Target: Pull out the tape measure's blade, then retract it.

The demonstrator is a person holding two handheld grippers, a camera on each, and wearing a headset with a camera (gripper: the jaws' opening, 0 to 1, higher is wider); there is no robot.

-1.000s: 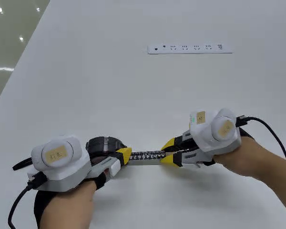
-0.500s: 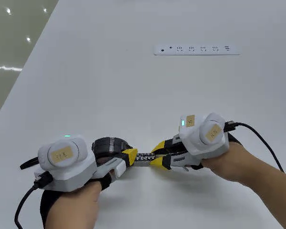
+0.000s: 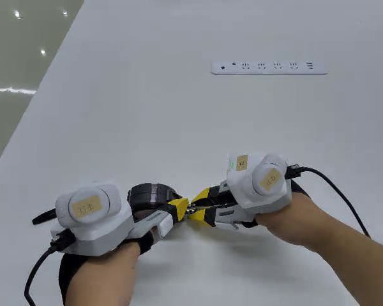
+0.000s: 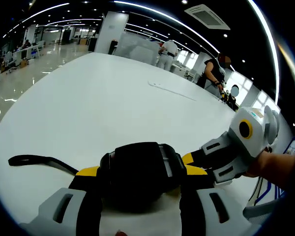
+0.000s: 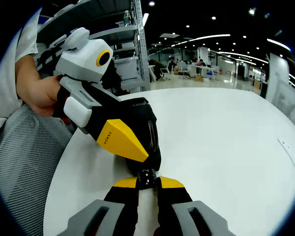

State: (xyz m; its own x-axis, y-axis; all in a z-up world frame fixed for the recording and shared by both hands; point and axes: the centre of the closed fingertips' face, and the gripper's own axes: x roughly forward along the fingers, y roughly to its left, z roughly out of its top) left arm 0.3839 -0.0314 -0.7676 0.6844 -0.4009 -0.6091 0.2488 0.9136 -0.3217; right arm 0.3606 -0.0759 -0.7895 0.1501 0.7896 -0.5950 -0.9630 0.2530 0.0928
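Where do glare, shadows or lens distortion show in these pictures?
Head view: bright glints sit on the glossy floor; soft shadows lie on the white table. Left gripper view: the fisheye bends the ceiling light strips. Right gripper view: the table's edge curves strongly.

Tape measure [image 3: 150, 193] partly hidden behind left gripper [image 3: 169, 204], blade [image 3: 190, 209] markings too small to read.

Opposed close views share tape measure [image 4: 137, 172]
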